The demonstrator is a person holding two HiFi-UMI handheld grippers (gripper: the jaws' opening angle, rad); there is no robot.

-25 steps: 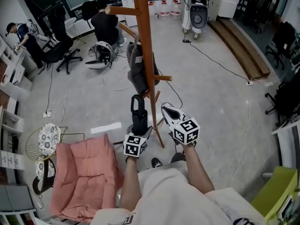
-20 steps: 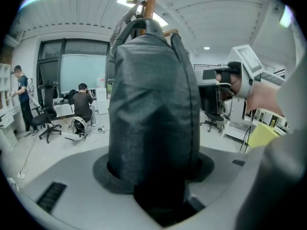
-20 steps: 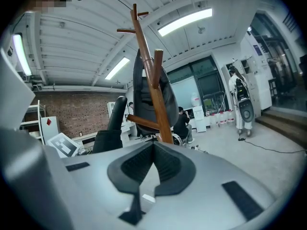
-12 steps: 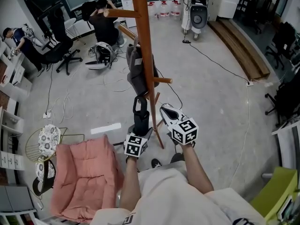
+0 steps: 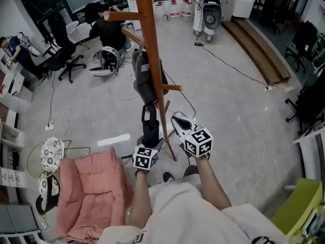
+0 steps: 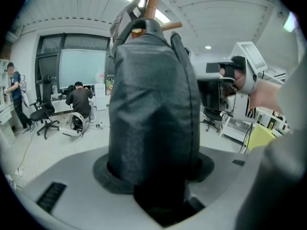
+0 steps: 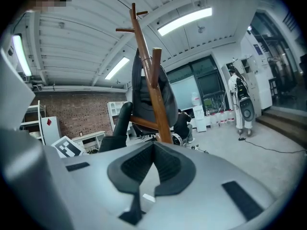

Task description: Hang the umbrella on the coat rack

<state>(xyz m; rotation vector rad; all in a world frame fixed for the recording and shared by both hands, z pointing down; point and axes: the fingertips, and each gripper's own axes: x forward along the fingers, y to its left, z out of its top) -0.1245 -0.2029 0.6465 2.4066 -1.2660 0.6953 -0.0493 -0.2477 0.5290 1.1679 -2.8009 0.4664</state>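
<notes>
Nearest the body, the left gripper (image 5: 150, 142) is recorded clamped on the lower part of the folded black umbrella (image 5: 150, 123). In the left gripper view the sleeved bundle fills the gap, and the jaws are held partly apart by it. Just to its right, the right gripper (image 5: 179, 122) is held empty, its pads pressed together at the tips with nothing between them. The umbrella's long axis is directed away from the left gripper and upward toward the coat rack (image 5: 153, 55), with the carrying loop (image 5: 148, 110) at the far end. The loop is placed just left of the pole, directly beneath the dark grey garment (image 5: 143, 78) hanging there. A free short peg (image 5: 174, 87) is noted on the right side of the pole, above and beyond the loop; a higher peg (image 5: 119, 16) is seen projecting left, well apart. Judgement: the left gripper is the nearer and the only loaded one, so the loop is expected to be raised along the umbrella's own axis and passed over a peg tip. The short peg lies across the pole from the loop, so a sideways shift would be required.
</notes>
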